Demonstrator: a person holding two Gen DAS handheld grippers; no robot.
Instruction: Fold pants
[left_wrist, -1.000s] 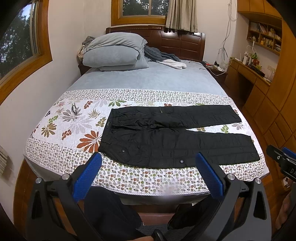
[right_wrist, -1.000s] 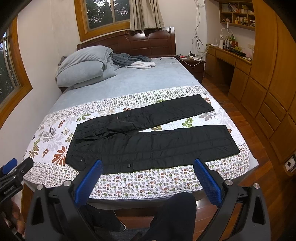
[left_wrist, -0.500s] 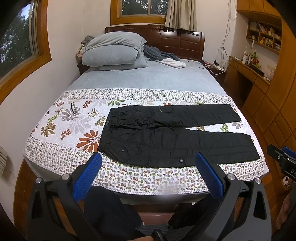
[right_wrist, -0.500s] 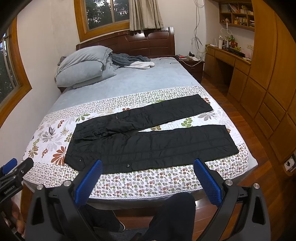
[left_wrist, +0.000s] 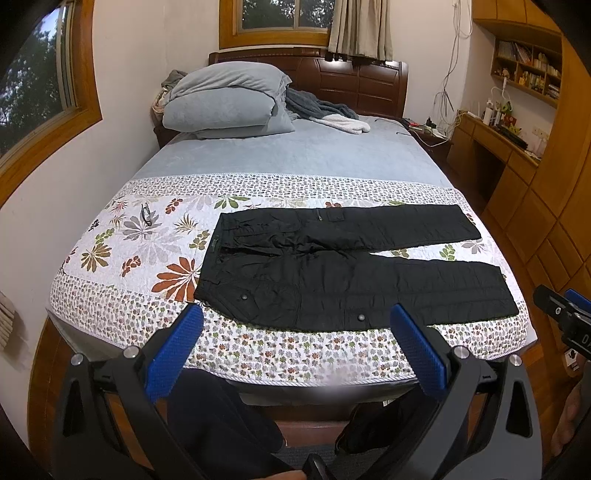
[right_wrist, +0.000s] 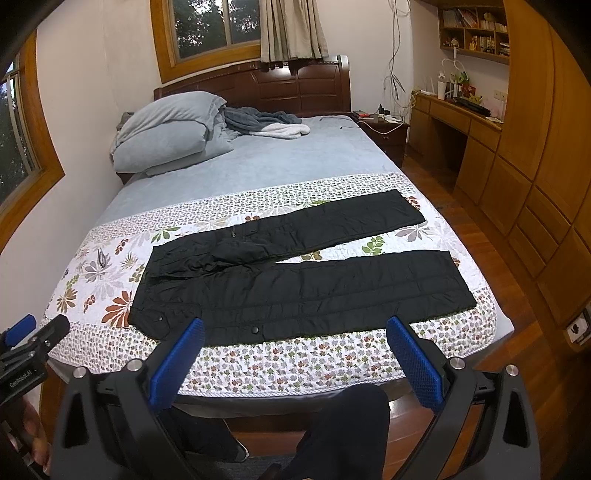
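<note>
Black pants lie flat on the floral quilt at the foot of the bed, waist to the left, both legs spread to the right with a gap between them. They also show in the right wrist view. My left gripper is open and empty, held off the near bed edge, short of the waist end. My right gripper is open and empty, off the near edge in front of the near leg. Each gripper shows at the edge of the other's view.
Grey pillows and a grey and white blanket lie at the headboard. Glasses lie on the quilt left of the pants. A wooden desk and cabinets line the right wall. My legs stand at the bed's foot.
Both views have drifted very slightly; the pants and both open grippers stay as they were.
</note>
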